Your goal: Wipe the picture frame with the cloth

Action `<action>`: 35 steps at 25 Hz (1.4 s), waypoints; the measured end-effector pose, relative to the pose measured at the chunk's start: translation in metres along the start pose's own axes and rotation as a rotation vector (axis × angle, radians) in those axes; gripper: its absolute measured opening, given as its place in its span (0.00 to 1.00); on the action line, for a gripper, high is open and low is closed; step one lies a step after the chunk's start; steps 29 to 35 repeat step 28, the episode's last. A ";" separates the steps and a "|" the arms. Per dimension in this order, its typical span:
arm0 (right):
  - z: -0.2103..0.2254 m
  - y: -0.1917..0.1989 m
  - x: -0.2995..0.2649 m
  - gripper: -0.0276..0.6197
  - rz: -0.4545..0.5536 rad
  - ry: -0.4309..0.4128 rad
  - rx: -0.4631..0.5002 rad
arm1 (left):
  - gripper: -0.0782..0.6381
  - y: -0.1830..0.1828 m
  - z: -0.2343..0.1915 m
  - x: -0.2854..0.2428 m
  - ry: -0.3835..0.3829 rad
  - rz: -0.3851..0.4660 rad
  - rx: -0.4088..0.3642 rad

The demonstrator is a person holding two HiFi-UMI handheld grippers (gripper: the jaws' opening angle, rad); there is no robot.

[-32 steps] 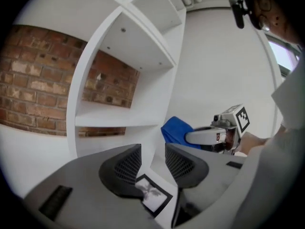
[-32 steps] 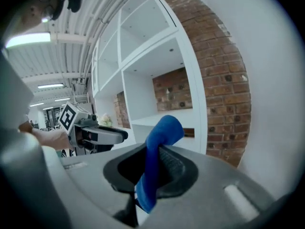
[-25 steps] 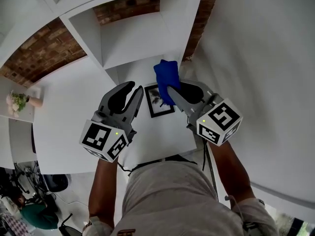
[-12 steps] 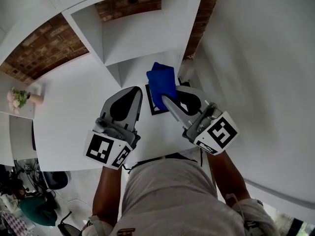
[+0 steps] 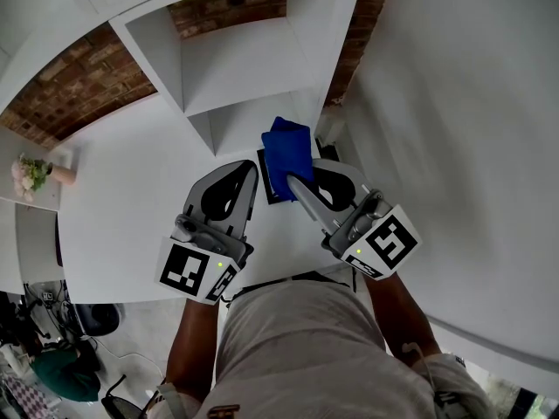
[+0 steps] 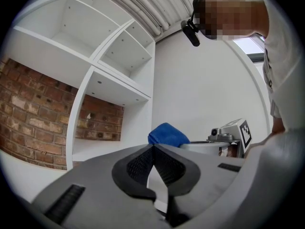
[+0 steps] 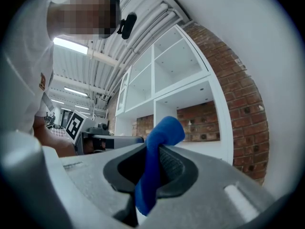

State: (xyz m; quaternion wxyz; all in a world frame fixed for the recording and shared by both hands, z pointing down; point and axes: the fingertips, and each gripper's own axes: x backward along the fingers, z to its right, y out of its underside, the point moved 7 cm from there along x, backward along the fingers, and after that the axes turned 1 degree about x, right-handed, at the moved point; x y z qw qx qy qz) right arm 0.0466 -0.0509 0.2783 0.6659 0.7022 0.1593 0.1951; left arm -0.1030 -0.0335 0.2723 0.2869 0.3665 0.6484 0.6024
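Note:
A small black picture frame (image 5: 268,194) lies on the white top (image 5: 131,208), mostly hidden under the cloth and both grippers. My right gripper (image 5: 294,182) is shut on a blue cloth (image 5: 286,149), which hangs over the frame. In the right gripper view the blue cloth (image 7: 153,166) is pinched between the pads and sticks out above and below my right gripper (image 7: 153,151). My left gripper (image 5: 251,169) sits at the frame's left edge. In the left gripper view its jaws meet tip to tip at my left gripper (image 6: 152,149) with nothing seen between them; the cloth (image 6: 167,133) shows just beyond.
White open shelving (image 5: 236,59) with a brick back stands right behind the frame. A white wall (image 5: 454,129) runs along the right. A small vase of flowers (image 5: 31,178) sits far left. The person's body fills the bottom of the head view.
The left gripper's jaws have shut and it has slid right to the frame's edge. The right gripper has carried the cloth leftward over the frame.

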 end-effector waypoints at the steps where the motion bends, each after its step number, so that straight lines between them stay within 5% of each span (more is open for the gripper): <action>1: 0.000 0.000 0.000 0.12 0.001 0.002 0.001 | 0.11 0.000 0.000 0.000 0.000 -0.001 0.002; 35: 0.001 0.002 0.006 0.12 -0.005 0.007 -0.002 | 0.11 0.002 0.001 0.001 0.002 -0.004 0.007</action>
